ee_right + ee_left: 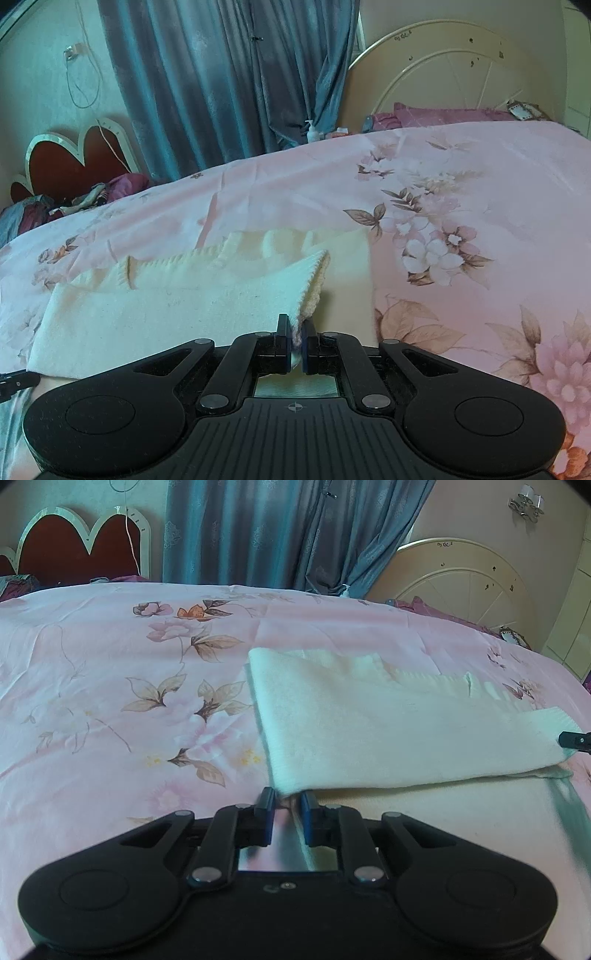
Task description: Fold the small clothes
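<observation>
A cream knit garment (pixel 388 720) lies on the pink floral bedsheet (pixel 110 701), with a flap lifted and folded over its lower layer. My left gripper (pixel 287 798) is shut on the flap's near left corner. My right gripper (pixel 296 325) is shut on the garment's (pixel 166 306) ribbed corner at the other end. The right gripper's tip shows at the right edge of the left wrist view (pixel 576 739). The left gripper's tip shows at the left edge of the right wrist view (pixel 14 382).
The bedsheet (pixel 480 206) spreads wide around the garment. Blue curtains (pixel 258 531) hang behind the bed. A red heart-shaped headboard (pixel 74 546) stands far left and a cream round one (pixel 461 576) far right. A pump bottle (pixel 312 131) and pillows (pixel 436 114) sit at the far edge.
</observation>
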A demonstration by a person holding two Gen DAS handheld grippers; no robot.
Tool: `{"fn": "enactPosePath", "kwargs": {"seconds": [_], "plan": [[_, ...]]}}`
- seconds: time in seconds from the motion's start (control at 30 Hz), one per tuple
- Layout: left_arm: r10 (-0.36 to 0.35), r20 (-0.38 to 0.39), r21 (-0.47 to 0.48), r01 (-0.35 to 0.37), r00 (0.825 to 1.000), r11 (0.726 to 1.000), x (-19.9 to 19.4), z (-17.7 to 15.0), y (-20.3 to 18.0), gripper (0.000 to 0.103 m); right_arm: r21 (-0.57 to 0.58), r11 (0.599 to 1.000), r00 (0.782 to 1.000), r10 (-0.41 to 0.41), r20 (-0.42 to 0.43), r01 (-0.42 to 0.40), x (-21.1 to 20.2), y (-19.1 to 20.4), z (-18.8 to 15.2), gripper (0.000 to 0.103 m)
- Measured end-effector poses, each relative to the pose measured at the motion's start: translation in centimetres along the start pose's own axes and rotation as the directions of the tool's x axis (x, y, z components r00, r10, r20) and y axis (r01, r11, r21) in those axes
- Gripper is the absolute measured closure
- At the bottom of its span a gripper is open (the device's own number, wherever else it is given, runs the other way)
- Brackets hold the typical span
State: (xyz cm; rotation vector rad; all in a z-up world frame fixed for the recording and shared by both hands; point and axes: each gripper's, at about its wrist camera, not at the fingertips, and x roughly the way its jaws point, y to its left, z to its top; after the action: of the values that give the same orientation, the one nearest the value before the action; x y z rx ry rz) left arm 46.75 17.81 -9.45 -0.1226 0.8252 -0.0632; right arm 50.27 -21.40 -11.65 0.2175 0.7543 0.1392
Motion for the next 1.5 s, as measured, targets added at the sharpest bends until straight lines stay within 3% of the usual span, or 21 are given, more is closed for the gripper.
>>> {"fn": "enactPosePath", "kwargs": {"seconds": [0.37,0.83,0.9,0.93,0.97,1.07,1.1,1.13,1.17,1.2,1.3,1.37,1.4,1.5], "plan": [[0.002,-0.006,0.003,-0.002,1.000,1.000,0.0,0.0,0.0,0.089,0.033,0.999,0.998,-0.018,-0.066,0.020,1.0,-1.0,-1.9,0.099],[0.002,-0.030,0.048,0.000,1.000,0.999,0.2,0.3,-0.4,0.086,-0.005,0.998,0.993,-0.055,-0.105,0.055,1.5,-0.4,-1.5,0.098],[0.001,-0.029,0.058,0.000,1.000,0.998,0.2,0.3,-0.4,0.082,-0.015,0.996,0.995,-0.083,-0.058,0.082,0.6,-0.3,-1.4,0.072],[0.000,-0.028,0.062,0.002,1.000,0.998,0.1,0.2,-0.4,0.081,-0.013,0.996,0.995,-0.091,-0.028,0.091,0.1,-0.3,-1.3,0.051],[0.000,-0.028,0.063,0.002,1.000,0.998,0.1,0.2,-0.3,0.078,-0.007,0.996,0.996,-0.090,-0.006,0.090,-0.4,-0.4,-1.2,0.049],[0.000,-0.031,0.076,0.002,1.000,0.997,0.0,0.2,-0.2,0.073,0.000,0.997,0.997,-0.080,0.023,0.080,-1.1,-0.5,-0.8,0.051],[0.004,-0.033,0.082,-0.001,0.999,0.997,-0.1,0.3,-0.2,0.067,-0.001,0.997,0.997,-0.072,0.024,0.072,-1.1,-0.5,-0.7,0.057],[0.008,-0.036,0.089,-0.005,0.999,0.996,-0.3,0.4,-0.2,0.060,-0.004,0.998,0.998,-0.065,0.019,0.065,-1.0,-0.5,-0.5,0.072],[0.020,-0.035,0.095,-0.016,0.999,0.995,-0.6,0.5,-0.2,0.037,-0.006,0.998,0.998,-0.058,0.011,0.058,-0.9,-0.4,-0.4,0.083],[0.035,-0.013,0.101,-0.034,0.999,0.994,-1.3,0.5,-0.2,0.025,-0.009,0.999,0.999,-0.054,0.008,0.054,-0.8,-0.3,-0.3,0.084],[0.036,0.094,0.085,-0.044,0.995,0.995,-3.8,0.7,0.4,0.028,-0.010,0.999,0.999,-0.039,0.009,0.039,-0.5,0.2,0.0,0.088],[0.000,0.139,0.059,-0.008,0.990,0.998,-4.1,1.8,0.6,0.033,-0.007,1.000,1.000,-0.016,0.004,0.016,0.2,0.7,0.2,0.090],[-0.021,0.147,0.059,0.012,0.989,0.998,-3.5,2.7,0.3,0.038,-0.012,1.000,1.000,-0.012,0.001,0.012,0.6,1.2,0.3,0.090],[-0.087,0.139,0.101,0.074,0.986,0.992,-0.4,5.6,-1.5,0.038,-0.023,1.000,1.000,0.001,-0.020,-0.002,2.4,2.6,0.3,0.090]]}}
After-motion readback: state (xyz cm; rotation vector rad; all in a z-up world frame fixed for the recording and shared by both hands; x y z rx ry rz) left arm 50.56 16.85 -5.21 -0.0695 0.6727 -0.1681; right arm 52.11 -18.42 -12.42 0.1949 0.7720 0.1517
